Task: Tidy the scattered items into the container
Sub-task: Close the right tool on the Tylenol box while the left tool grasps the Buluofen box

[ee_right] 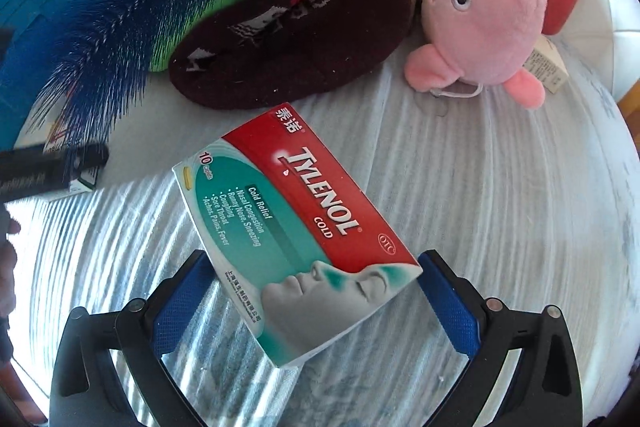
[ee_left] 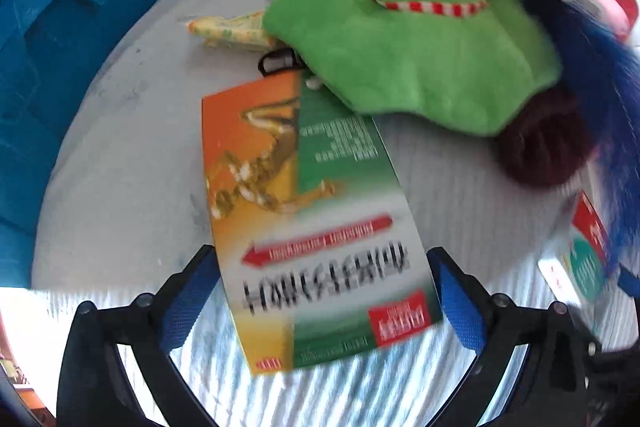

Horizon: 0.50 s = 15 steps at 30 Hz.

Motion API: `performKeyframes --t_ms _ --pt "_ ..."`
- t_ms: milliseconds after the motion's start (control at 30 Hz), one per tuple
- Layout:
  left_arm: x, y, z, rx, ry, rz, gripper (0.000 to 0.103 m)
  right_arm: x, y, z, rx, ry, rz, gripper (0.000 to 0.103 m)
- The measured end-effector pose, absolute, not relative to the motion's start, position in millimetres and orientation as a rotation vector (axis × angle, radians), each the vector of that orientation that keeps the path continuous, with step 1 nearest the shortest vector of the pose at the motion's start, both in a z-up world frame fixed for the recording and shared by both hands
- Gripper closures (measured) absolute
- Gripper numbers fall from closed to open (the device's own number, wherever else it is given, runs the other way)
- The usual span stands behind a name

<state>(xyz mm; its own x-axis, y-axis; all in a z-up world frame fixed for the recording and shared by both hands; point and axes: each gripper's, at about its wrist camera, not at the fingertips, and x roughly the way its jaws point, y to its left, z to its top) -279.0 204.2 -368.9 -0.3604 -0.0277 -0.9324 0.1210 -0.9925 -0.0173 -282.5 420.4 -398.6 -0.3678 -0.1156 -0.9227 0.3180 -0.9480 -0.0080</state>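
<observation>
Both my tools are spread wide, clamped on nothing yet. The left tool (ee_left: 324,295) sits right over the orange-green card pack (ee_left: 316,227), whose long axis runs away from me, between the pads, so a squeeze across its width should do. Same on the right: the right tool (ee_right: 316,303) straddles the Tylenol box (ee_right: 296,231), lying skewed on the worktop (ee_right: 500,207). The blue container (ee_left: 60,47) is up-left and nearer my left hand; it's clearest in the left view. Only the right view shows the pink plush (ee_right: 484,23).

Left claw (ee_left: 320,291) and right claw (ee_right: 316,303), black frames, textured blue pads, silver screws
</observation>
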Motion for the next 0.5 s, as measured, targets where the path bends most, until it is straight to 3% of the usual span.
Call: performKeyframes --t_ms 133,300,367,500 --pt "-253.4 211.1 -376.0 1.729 0.055 -2.588 0.000 -265.6 417.6 -395.0 1.569 0.208 -2.391 0.000" --pt "-258.9 206.8 -383.6 1.743 0.091 -2.549 0.000 -251.4 409.6 -396.7 1.463 0.259 -2.443 0.000" --pt "-264.7 203.0 -378.7 1.718 0.109 -2.545 0.014 -253.9 410.4 -395.1 1.489 0.221 -2.440 0.000" --pt "-288.4 195.2 -377.9 1.679 0.184 -2.521 0.012 -257.6 412.6 -390.5 1.536 0.178 -2.385 0.000"
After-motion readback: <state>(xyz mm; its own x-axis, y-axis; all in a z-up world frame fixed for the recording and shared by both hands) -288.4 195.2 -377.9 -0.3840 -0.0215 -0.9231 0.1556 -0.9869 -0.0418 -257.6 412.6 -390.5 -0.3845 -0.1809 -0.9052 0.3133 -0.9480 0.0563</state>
